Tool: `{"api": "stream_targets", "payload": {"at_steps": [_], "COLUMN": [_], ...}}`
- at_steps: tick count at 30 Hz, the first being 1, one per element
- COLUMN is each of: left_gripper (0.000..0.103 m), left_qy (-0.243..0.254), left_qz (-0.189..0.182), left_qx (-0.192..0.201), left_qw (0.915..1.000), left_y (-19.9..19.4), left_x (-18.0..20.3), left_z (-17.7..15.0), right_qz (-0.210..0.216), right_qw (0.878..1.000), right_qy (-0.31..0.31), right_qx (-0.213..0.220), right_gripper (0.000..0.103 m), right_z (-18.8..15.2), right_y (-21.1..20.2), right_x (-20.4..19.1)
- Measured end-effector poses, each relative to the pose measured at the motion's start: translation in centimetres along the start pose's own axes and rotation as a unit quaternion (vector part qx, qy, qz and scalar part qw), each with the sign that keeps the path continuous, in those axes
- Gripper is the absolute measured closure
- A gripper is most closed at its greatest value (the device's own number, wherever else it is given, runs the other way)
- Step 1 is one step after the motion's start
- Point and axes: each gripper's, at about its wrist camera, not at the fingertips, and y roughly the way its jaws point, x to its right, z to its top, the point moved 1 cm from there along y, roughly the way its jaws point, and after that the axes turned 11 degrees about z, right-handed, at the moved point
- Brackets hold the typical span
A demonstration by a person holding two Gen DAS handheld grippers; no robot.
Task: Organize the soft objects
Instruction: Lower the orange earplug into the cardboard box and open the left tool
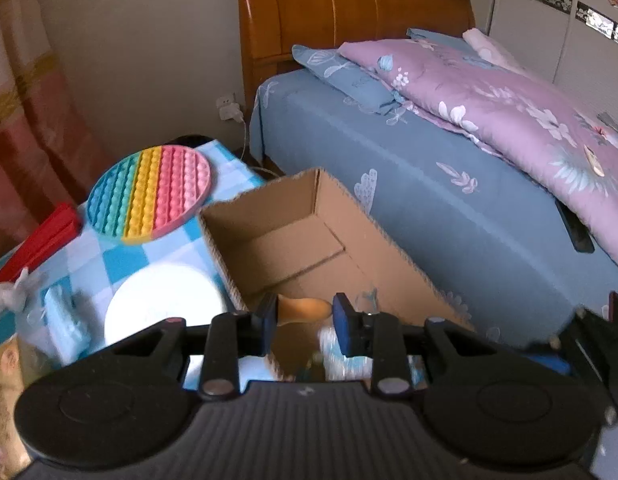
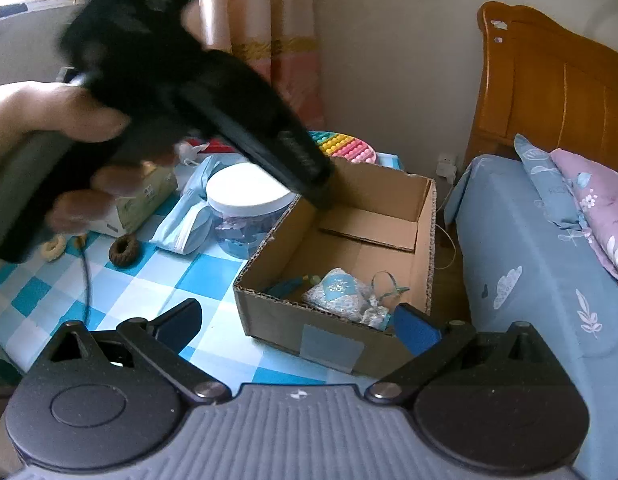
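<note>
An open cardboard box (image 1: 309,236) (image 2: 349,240) stands on the blue checked tablecloth (image 2: 169,280). My left gripper (image 1: 305,320) hangs over the box with its fingers close around a small orange-brown soft object (image 1: 305,310). In the right wrist view the left gripper's body (image 2: 213,96) reaches over the box's far left rim, held by a hand. My right gripper (image 2: 297,324) is open and empty in front of the box's near wall. A light blue patterned pouch with a ribbon (image 2: 345,292) lies inside the box.
A rainbow pop-it disc (image 1: 149,192), a white-lidded jar (image 2: 249,208), a blue face-mask pack (image 2: 189,216), a tissue pack (image 2: 145,200), a brown scrunchie (image 2: 125,250) and a pale ring (image 2: 55,246) lie on the table. The bed (image 1: 449,184) stands right of the box.
</note>
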Motion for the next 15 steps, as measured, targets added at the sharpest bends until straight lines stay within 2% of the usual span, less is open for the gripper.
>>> {"api": "stream_targets", "payload": {"at_steps": [1, 2, 3, 5, 15], "left_gripper": [0.048, 0.022, 0.008, 0.008, 0.006], "left_qy": [-0.004, -0.006, -0.011, -0.019, -0.064], "left_qz": [0.001, 0.003, 0.007, 0.021, 0.055], "left_qx": [0.005, 0.009, 0.016, 0.033, 0.042], "left_qw": [1.0000, 0.9999, 0.9998, 0.9990, 0.9956], "left_y": [0.1, 0.3, 0.1, -0.5, -4.4], "left_x": [0.0, 0.0, -0.1, -0.2, -2.4], "left_z": [0.2, 0.4, 0.4, 0.3, -2.6], "right_qz": [0.000, 0.002, 0.003, 0.001, 0.002], "right_qw": [1.000, 1.000, 1.000, 1.000, 1.000], "right_qy": [0.004, 0.007, 0.011, 0.013, 0.006], "right_qx": [0.003, 0.004, 0.004, 0.004, 0.005], "right_gripper": [0.000, 0.000, 0.000, 0.000, 0.000], "right_z": [0.0, 0.0, 0.1, 0.1, 0.1], "right_y": [-0.1, -0.2, -0.2, -0.3, -1.0], "right_x": [0.1, 0.3, 0.5, 0.6, -1.0]}}
